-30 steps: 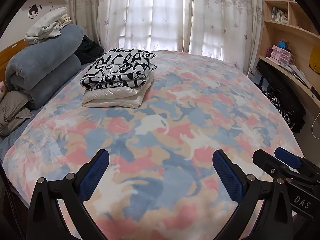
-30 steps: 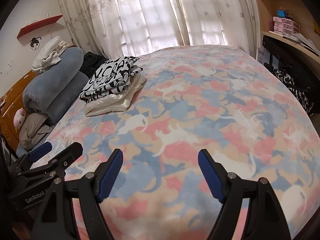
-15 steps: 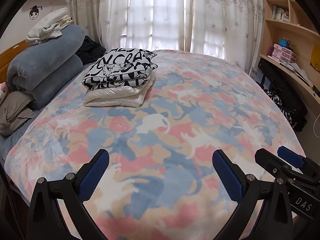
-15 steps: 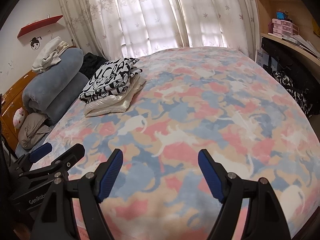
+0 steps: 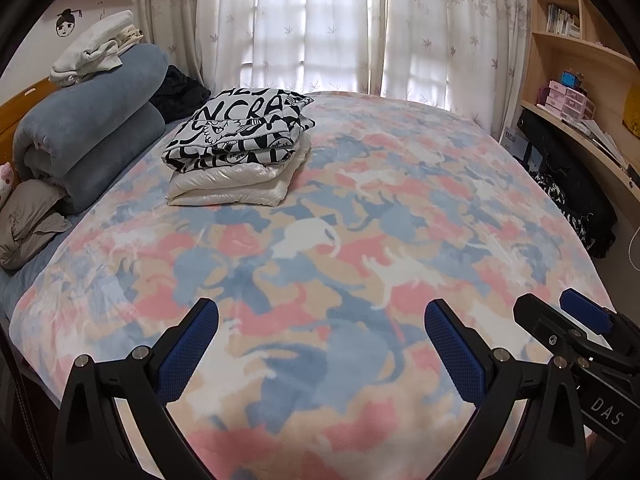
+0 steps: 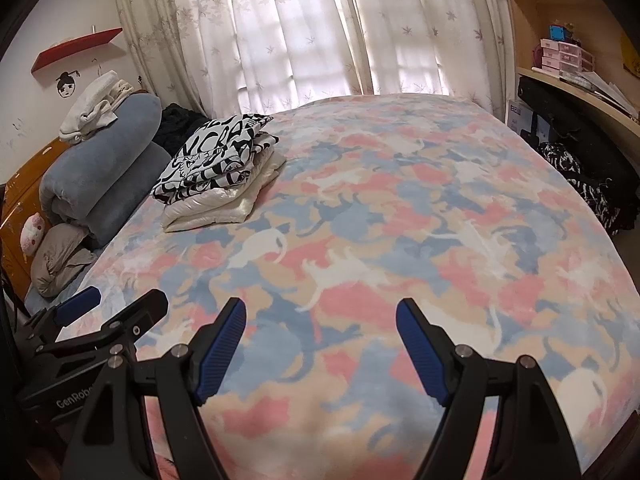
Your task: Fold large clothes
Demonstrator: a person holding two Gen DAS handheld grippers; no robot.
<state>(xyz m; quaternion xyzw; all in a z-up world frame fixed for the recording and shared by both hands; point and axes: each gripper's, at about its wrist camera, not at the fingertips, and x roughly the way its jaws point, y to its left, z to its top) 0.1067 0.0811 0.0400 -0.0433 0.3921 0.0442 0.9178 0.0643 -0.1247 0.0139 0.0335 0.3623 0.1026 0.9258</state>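
A folded black-and-white printed garment (image 5: 240,132) lies on top of a folded cream garment (image 5: 236,186) at the far left of the bed (image 5: 360,248); the stack also shows in the right wrist view (image 6: 216,160). My left gripper (image 5: 320,320) is open and empty above the near edge of the bed. My right gripper (image 6: 320,320) is open and empty beside it, to its right. Each gripper shows in the other's view: the right one (image 5: 576,320), the left one (image 6: 116,312). Both are well short of the stack.
The bed has a pink, blue and cream cat-print blanket (image 6: 400,220). A rolled blue duvet (image 5: 88,140) with white clothes (image 5: 96,50) on top lies at the headboard, left. Dark clothes (image 5: 576,200) and shelves (image 5: 580,92) are at the right. Curtains (image 5: 340,24) hang behind.
Both grippers have drawn back and risen slightly, so the bed appears a little farther. Both stay open. The folded stack has not moved.
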